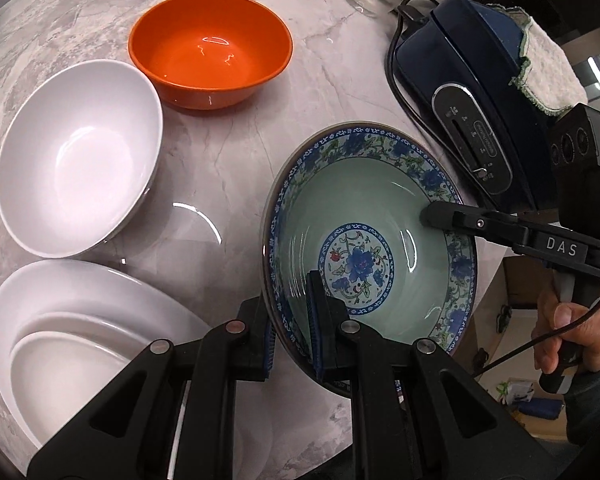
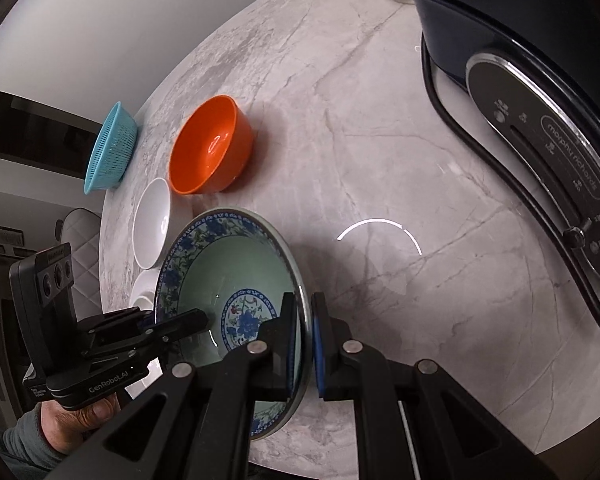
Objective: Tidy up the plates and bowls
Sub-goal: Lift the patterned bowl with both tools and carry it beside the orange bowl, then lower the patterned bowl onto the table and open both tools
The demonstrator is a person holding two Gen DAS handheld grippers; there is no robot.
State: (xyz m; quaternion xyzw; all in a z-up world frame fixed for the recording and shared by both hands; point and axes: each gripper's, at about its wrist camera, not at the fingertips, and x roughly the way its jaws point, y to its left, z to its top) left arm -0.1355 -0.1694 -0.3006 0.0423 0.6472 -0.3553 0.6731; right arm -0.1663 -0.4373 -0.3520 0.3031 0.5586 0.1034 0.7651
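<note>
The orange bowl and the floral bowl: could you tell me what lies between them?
Nothing: in the left wrist view, only bare marble table separates the orange bowl from the floral bowl.

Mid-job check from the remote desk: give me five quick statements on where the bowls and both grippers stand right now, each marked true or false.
1. Both grippers clamp the rim of the floral bowl, the left gripper and the right gripper on opposite sides. True.
2. The orange bowl is stacked inside the white bowl. False: they stand side by side on the marble table.
3. The white bowl is empty. True.
4. The blue colander holds a plate. False: it stands at the table's edge, nothing visible in it.
5. The floral bowl sits inside the white plate. False: it is beside the plate.
</note>
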